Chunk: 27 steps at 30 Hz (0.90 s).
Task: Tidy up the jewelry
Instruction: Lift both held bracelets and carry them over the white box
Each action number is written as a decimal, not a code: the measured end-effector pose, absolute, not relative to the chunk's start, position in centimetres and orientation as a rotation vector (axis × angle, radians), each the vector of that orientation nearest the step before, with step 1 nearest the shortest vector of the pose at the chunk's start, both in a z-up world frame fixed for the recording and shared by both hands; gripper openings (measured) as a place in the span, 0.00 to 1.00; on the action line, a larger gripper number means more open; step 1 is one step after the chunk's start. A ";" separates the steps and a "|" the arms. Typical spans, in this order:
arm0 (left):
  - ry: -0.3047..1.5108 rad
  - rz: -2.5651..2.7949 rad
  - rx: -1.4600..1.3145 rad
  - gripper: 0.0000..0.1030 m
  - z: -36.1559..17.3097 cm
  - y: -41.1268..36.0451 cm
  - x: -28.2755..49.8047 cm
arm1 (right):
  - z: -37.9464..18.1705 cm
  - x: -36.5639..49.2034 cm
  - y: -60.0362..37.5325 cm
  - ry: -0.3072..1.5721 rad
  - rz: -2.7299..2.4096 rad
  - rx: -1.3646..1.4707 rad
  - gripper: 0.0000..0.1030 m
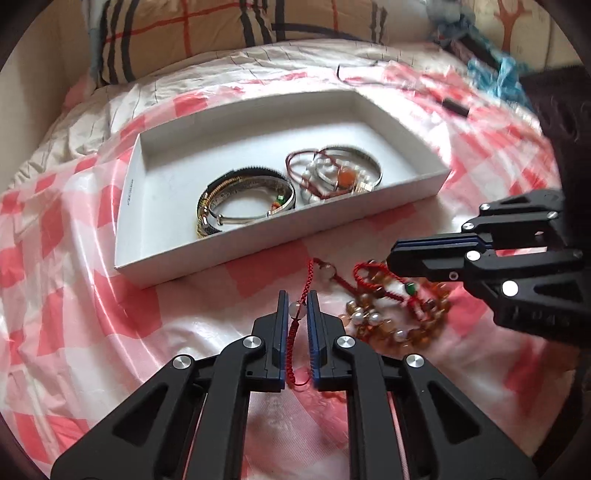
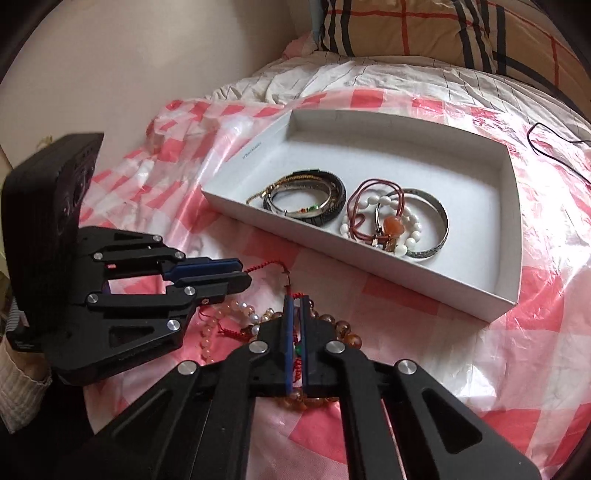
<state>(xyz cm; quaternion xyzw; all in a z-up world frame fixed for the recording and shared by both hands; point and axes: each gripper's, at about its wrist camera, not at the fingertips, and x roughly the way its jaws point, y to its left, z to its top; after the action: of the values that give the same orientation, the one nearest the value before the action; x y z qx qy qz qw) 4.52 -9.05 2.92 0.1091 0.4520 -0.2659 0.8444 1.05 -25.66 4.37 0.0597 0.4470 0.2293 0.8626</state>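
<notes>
On the pink checked sheet lies a tangle of amber beads and pearls (image 1: 406,326) (image 2: 345,328). My left gripper (image 1: 298,295) (image 2: 244,272) is shut on a thin red cord bracelet (image 1: 308,278) (image 2: 269,263), with a pale bead pinched between its pads. Over the tangle, my right gripper (image 2: 297,301) (image 1: 392,259) is shut on a red braided cord with a green bead (image 2: 298,349) (image 1: 409,287). Just beyond stands a white shallow box (image 1: 258,243) (image 2: 369,282). It holds black and metal bangles (image 1: 247,199) (image 2: 306,203) and a white‑bead, red‑cord and silver bangle cluster (image 1: 340,173) (image 2: 399,221).
A plaid pillow (image 1: 184,33) (image 2: 424,29) lies at the head of the bed. A thin black cable (image 1: 369,72) (image 2: 546,147), a small black object (image 1: 456,107) and blue cloth (image 1: 498,74) sit beyond the box. A knitted sleeve (image 2: 18,380) shows behind the left gripper.
</notes>
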 end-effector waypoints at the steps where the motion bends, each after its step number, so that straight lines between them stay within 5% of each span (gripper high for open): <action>1: 0.946 -0.583 0.180 0.09 3.5 -8.5 4.5 | 4.7 1.0 -26.2 0.922 0.490 0.161 0.04; 8: 0.899 -0.617 0.017 0.09 5.5 -5.9 4.9 | 5.0 1.4 -25.8 0.915 0.454 0.156 0.05; 10: 0.894 -0.619 0.004 0.09 5.6 -5.7 4.8 | 4.5 1.4 -25.0 0.937 0.446 0.111 0.30; 11: 0.890 -0.627 -0.010 0.09 5.7 -5.6 4.9 | 4.2 1.4 -24.3 0.940 0.425 0.066 0.53; 12: 0.883 -0.638 -0.030 0.09 5.9 -5.4 4.8 | 3.9 1.4 -23.6 0.940 0.411 0.014 0.55; 14: 0.866 -0.661 -0.068 0.09 6.5 -5.1 4.8 | 3.1 1.7 -22.4 0.952 0.416 -0.041 0.52; 20: 0.846 -0.677 -0.129 0.09 7.2 -4.4 5.0 | 2.9 2.0 -23.2 0.981 0.476 0.031 0.06; 27: 0.812 -0.720 -0.210 0.09 8.0 -3.4 4.9 | 4.4 1.3 -25.2 0.927 0.532 0.178 0.05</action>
<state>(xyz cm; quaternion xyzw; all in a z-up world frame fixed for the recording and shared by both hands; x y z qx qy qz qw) 4.92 -3.36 8.00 -0.0998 0.3857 -0.3417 0.8512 1.27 -25.15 4.40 0.0848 0.4413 0.2532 0.8567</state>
